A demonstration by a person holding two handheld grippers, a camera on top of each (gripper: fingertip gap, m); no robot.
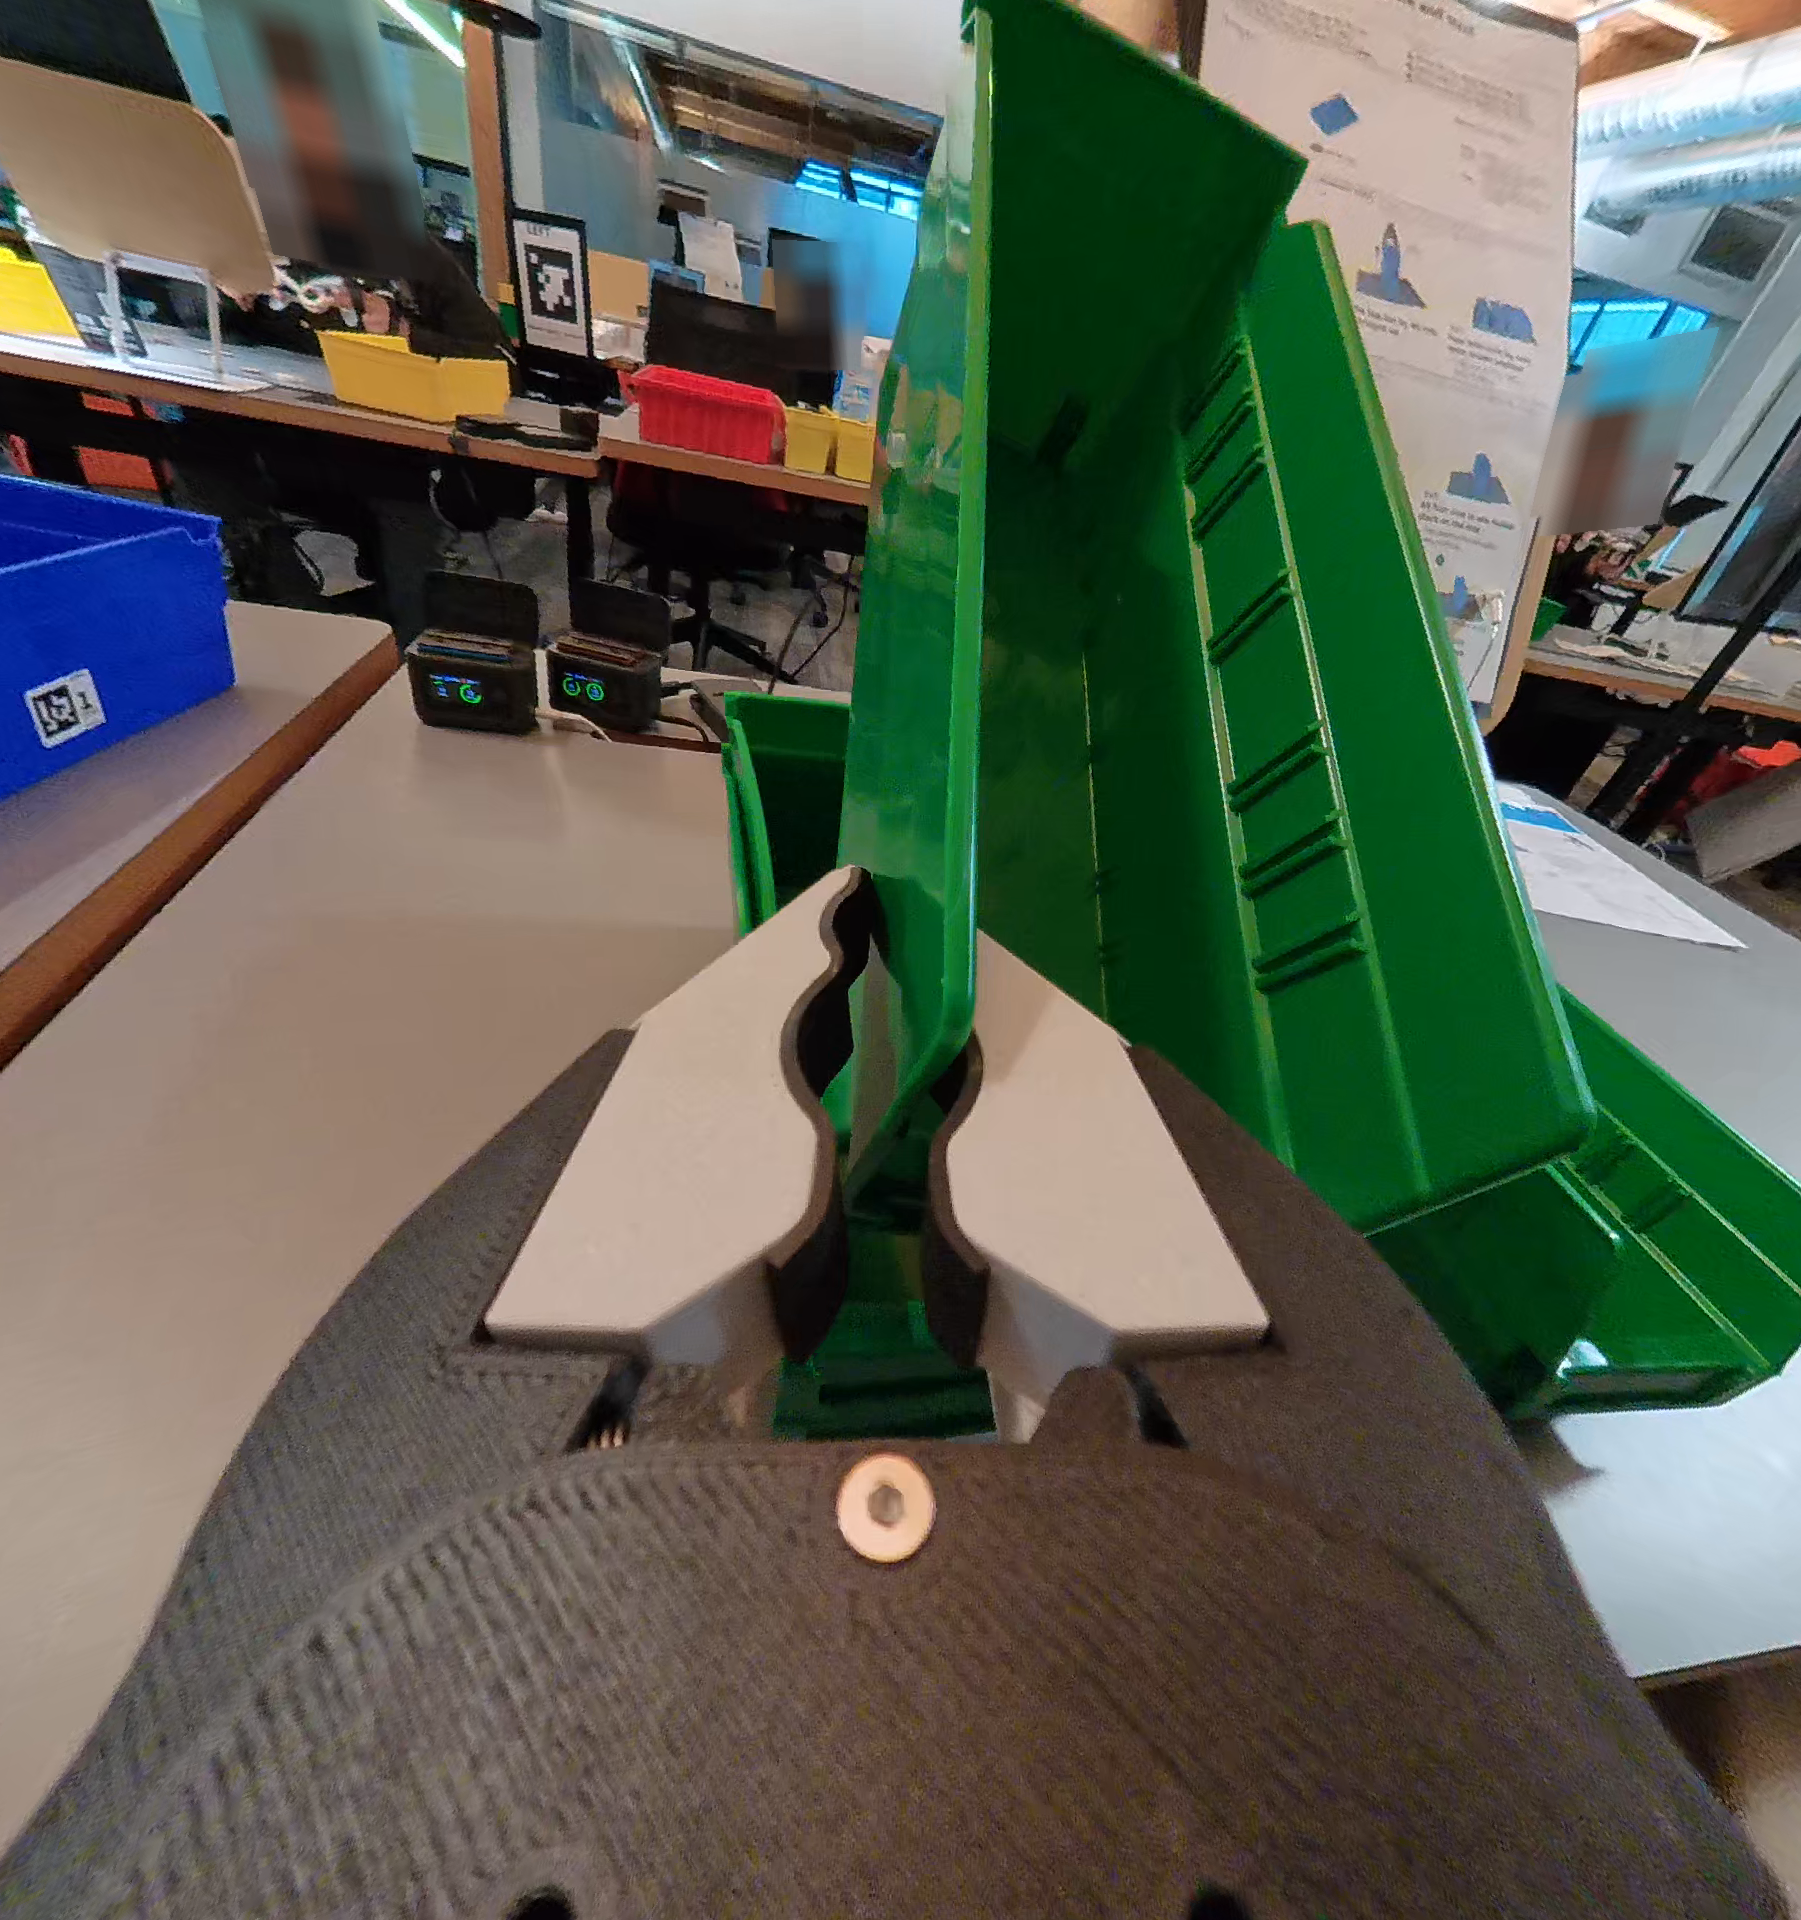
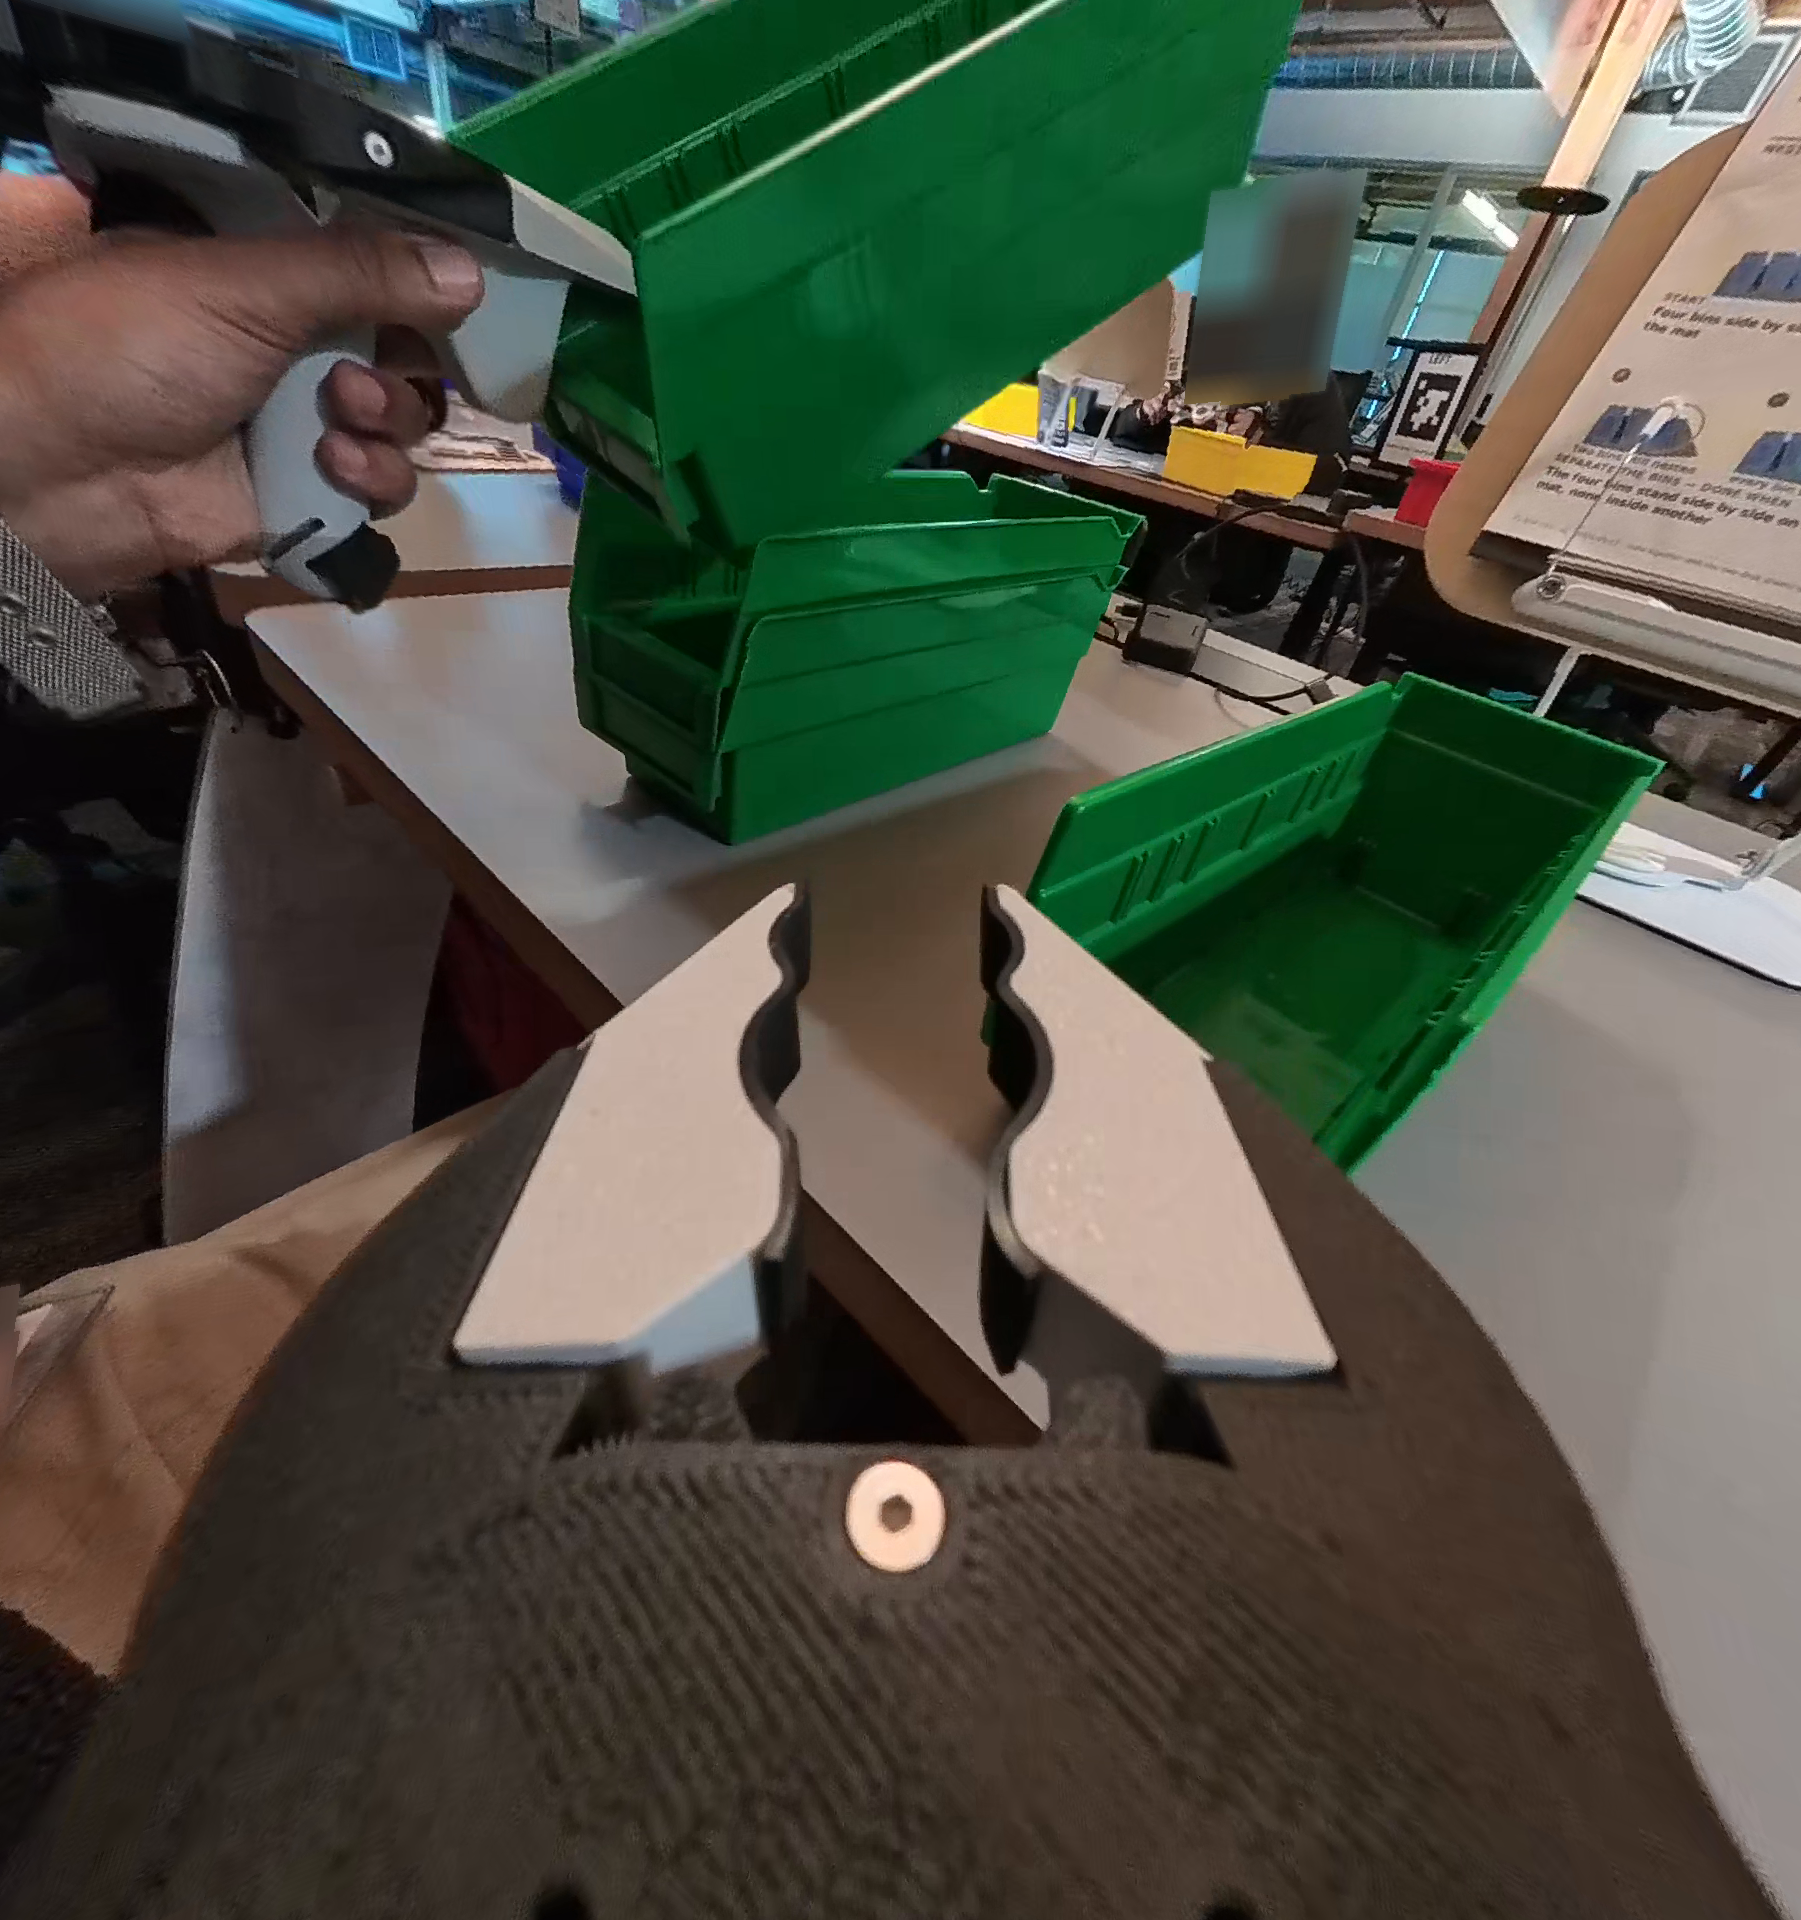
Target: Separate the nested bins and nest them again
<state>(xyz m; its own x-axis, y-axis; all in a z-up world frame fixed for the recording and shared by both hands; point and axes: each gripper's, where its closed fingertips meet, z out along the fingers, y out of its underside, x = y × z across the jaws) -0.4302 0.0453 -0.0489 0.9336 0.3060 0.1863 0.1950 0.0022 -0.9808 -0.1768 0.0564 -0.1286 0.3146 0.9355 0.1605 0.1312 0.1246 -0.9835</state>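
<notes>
1. Where the counter (image 2: 979, 831) begins at the left of the right wrist view, a hand (image 2: 169, 395) holds the left gripper (image 2: 605, 260), which is clenched on the end wall of a lifted green bin (image 2: 875, 270).
2. The lifted green bin is tilted, its held end low and touching the top of the green bin stack (image 2: 844, 665), its far end raised above the stack.
3. The green bin stack stands on the counter near its left edge, directly below the lifted bin.
4. The right gripper (image 2: 891, 935), in the foreground centre, is released, with its fingers (image 2: 667, 1143) spread and nothing between them, above the counter edge.
5. A single green bin (image 2: 1322, 935) lies on the counter to the right, apart from the stack, its open side upward.
6. In the left wrist view, a blue bin (image 1: 75, 634) rests on a neighbouring table at far left; the clenched gripper sits at centre.
</notes>
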